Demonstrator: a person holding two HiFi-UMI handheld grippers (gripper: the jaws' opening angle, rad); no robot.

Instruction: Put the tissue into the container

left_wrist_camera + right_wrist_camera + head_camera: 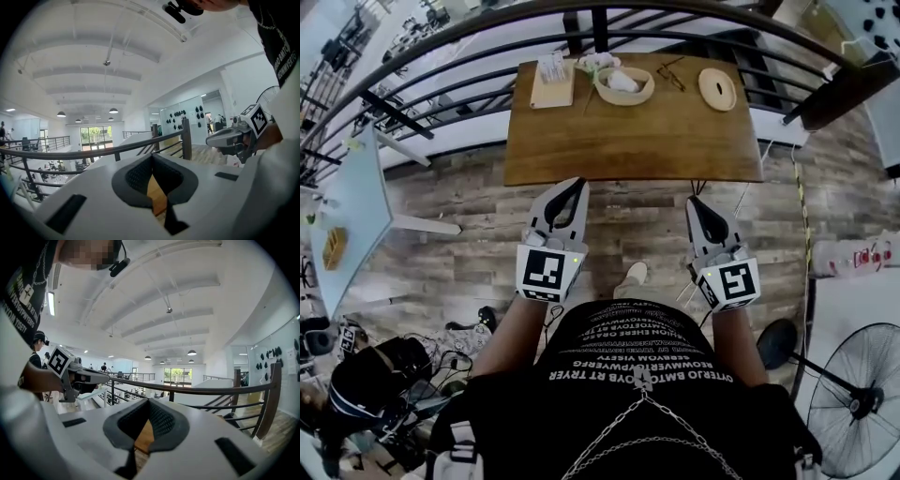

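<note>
A wooden table (633, 141) stands ahead of me against a dark railing. On its far side sits a shallow wooden bowl (639, 96) with a white crumpled tissue (622, 82) in it. More white material (598, 62) lies just behind the bowl. My left gripper (578, 184) hovers over the floor short of the table's near edge, shut and empty. My right gripper (692, 202) is level with it on the right, also shut with nothing held. In the left gripper view the left gripper's pads meet at the tip (152, 159). The right gripper's pads (149, 401) do the same in the right gripper view.
A small wooden tray (551, 89) with a white pack lies at the table's far left. Glasses (670, 73) and a round wooden lid (717, 89) lie at the far right. A curved metal railing (469, 37) runs behind the table. A fan (853, 394) stands at lower right.
</note>
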